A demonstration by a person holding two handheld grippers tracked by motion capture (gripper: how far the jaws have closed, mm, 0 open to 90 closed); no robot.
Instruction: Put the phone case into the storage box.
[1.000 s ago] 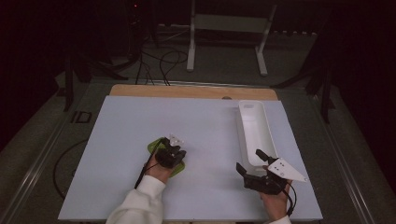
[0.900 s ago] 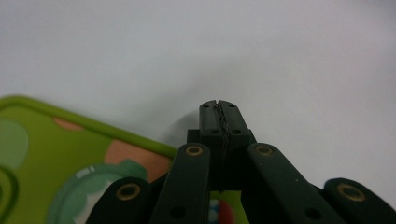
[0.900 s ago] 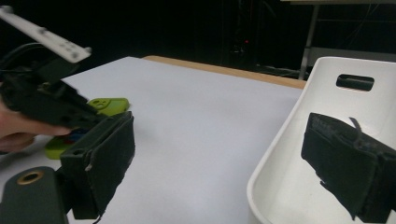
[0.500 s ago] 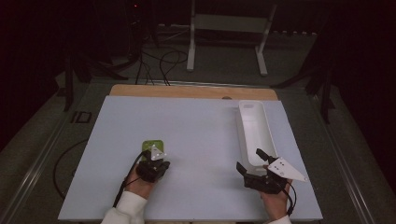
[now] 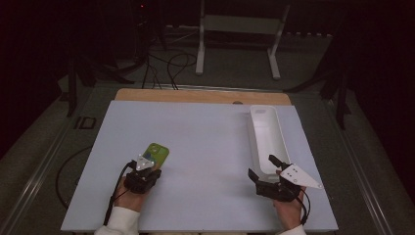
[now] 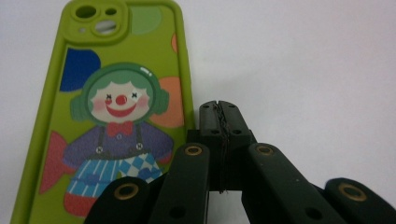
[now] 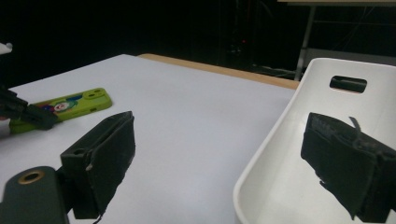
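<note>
A lime-green phone with a clown picture on its case lies flat on the white table, camera end away from me. My left gripper sits at the phone's near end, its jaws shut together on nothing, just right of the phone's edge. My right gripper stands open at the near end of a long white tray. In the right gripper view the tray's near rim lies between the wide-apart jaws, and the phone shows far off to the left.
The white sheet covers a wooden tabletop whose far edge shows bare. A metal stand and cables stand on the dark floor beyond. Table edges run close to both hands at the bottom.
My left hand has drawn left and back toward the person, off the top of the phone to its near end. The phone has shifted a little left. The right gripper has stayed put.
</note>
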